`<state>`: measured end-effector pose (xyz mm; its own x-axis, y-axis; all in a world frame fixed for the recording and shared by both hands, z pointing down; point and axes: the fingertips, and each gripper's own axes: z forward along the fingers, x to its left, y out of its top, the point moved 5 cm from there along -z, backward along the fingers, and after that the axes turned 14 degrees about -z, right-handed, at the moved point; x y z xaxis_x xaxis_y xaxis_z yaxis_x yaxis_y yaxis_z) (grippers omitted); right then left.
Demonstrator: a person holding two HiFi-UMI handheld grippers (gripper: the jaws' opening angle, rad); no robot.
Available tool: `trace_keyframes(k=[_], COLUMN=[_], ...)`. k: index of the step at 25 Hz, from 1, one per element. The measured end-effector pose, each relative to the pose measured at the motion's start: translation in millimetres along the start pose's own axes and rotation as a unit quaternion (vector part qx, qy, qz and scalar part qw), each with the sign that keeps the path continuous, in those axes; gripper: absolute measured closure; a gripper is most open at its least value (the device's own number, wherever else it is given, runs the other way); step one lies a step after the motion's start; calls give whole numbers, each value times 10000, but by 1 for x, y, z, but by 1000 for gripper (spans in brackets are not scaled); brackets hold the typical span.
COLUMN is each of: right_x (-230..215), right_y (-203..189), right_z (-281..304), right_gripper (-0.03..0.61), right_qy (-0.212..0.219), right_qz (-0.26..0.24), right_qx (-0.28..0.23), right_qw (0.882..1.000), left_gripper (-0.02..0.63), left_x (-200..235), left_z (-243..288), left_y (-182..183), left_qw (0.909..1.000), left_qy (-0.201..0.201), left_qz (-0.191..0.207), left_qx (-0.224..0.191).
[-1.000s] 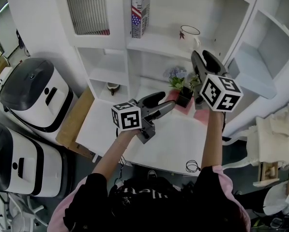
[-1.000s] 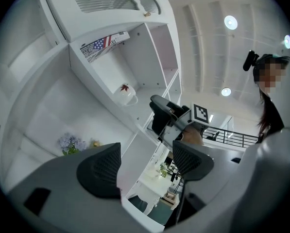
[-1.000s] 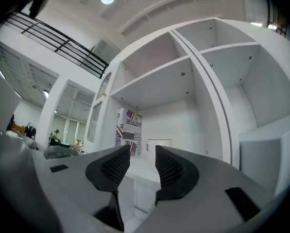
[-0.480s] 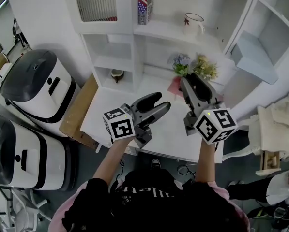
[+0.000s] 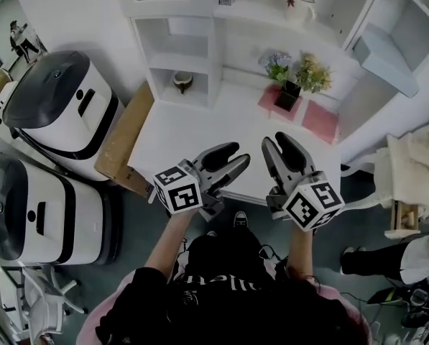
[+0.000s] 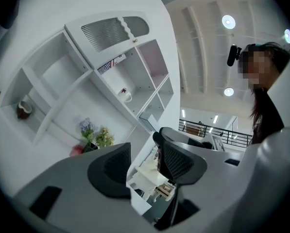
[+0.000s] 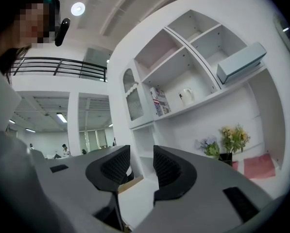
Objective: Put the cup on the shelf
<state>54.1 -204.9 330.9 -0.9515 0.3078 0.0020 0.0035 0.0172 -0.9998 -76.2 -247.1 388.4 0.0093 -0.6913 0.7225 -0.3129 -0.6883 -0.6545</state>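
A white cup [image 5: 300, 6] with a small red mark stands upright on the upper shelf [image 5: 261, 16] of the white shelf unit, also in the left gripper view as the cup [image 6: 125, 95] and in the right gripper view as the cup [image 7: 186, 96]. Both grippers hang over the near edge of the white desk [image 5: 192, 131], far below the cup. My left gripper [image 5: 236, 154] [image 6: 144, 152] is open; its jaws have just been closing with nothing between them. My right gripper [image 5: 277, 140] [image 7: 141, 159] is open and empty too.
A potted bunch of flowers [image 5: 292, 77] and pink mats [image 5: 320, 121] sit at the back of the desk. A small bowl [image 5: 183, 83] rests in a lower cubby. Two white-and-black appliances [image 5: 56, 110] and a wooden board [image 5: 124, 142] stand to the left.
Both grippers have drawn back from the shelf toward the person and lower. The cup stays on the shelf. The left jaws stand narrower than before.
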Motion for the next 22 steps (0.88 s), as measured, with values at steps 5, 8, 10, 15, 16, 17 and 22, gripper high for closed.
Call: trace_keyframes(k=[5,8,10,15,16,17,22], right_x=[28,38,42,48,49,50,52], right_y=[-16,-22,-24,-29,-29,-30,-34], right_z=[-20,-28,-33,-55,-63,-71,-129], right_gripper=[407,408,409,423,427,431,458], right_qy=[138,246,271,345,361,372,374], right_qz=[152,96,42,21,17,8,-76], right_qx=[209,253,272,275,275,278,286], right_qw=[9996,9993,9993,9990,9990,9989,9989], left_gripper=[433,470,487,519,523,528,538], left_x=[0,-4,-8,-21,-25,-29,-60], left_z=[-23,-31,-34,-40,-42,-43,-45], left_y=[-27,-39,-46,-61,-66,-70,-108], left_qw=[9996,9997,9997,9988,9987,9986,9979], left_qy=[211,227,240,412,451,485,633], left_qz=[117,40,58,233,234,223,131], left_qx=[117,76,88,117,86,50,-38])
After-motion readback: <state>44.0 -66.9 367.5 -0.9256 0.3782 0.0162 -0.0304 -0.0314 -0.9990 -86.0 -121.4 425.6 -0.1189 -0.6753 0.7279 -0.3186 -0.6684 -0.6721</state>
